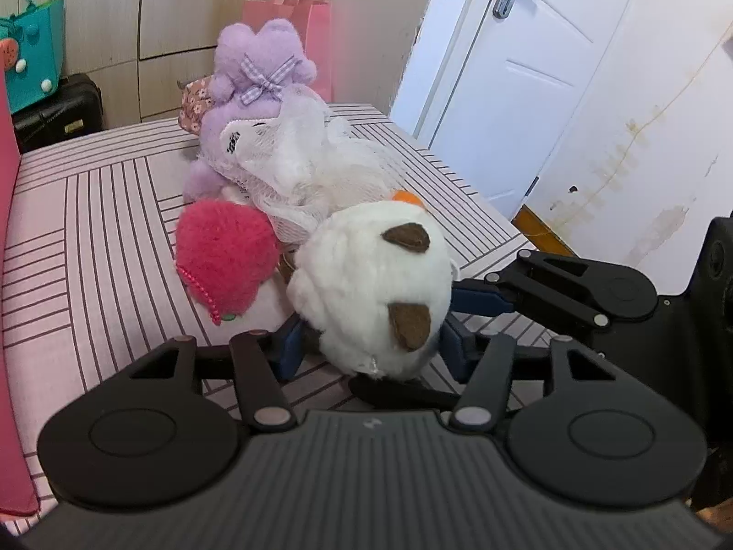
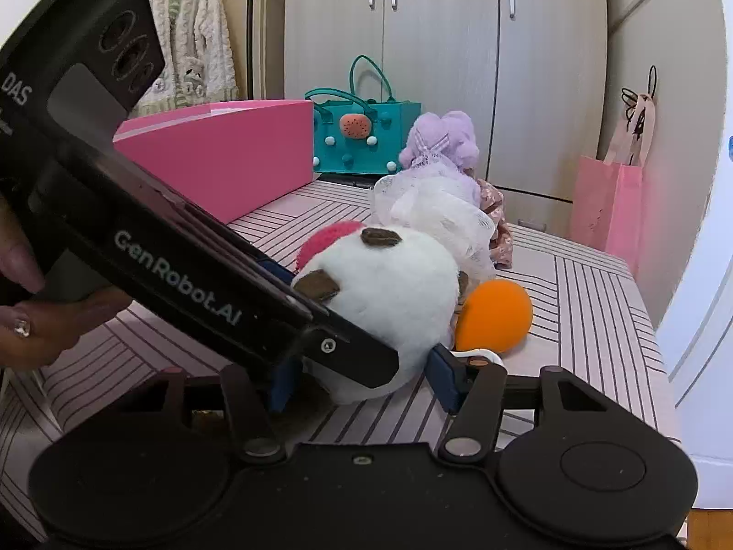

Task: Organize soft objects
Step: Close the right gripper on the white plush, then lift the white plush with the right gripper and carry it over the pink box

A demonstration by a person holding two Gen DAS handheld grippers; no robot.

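A white plush toy [image 1: 366,275] with brown felt patches lies on the striped pink cover [image 1: 91,238]. My left gripper [image 1: 373,343] has its blue pads pressed against the toy's two sides. My right gripper [image 2: 362,380] grips the same white plush toy [image 2: 389,284] from another side, and one blue finger [image 1: 481,298] of it shows in the left wrist view. The left gripper's body [image 2: 183,270] crosses the right wrist view and hides part of the toy. An orange ball-shaped piece [image 2: 495,316] sits against the toy's far side.
Behind the toy lie a red fuzzy plush [image 1: 224,261], a white mesh pouf [image 1: 311,169] and a purple plush [image 1: 261,68] with a checked bow. A pink box [image 2: 220,156], a teal bag [image 2: 366,137] and a pink paper bag [image 2: 604,201] stand beyond. A hand [image 2: 27,321] holds the left gripper.
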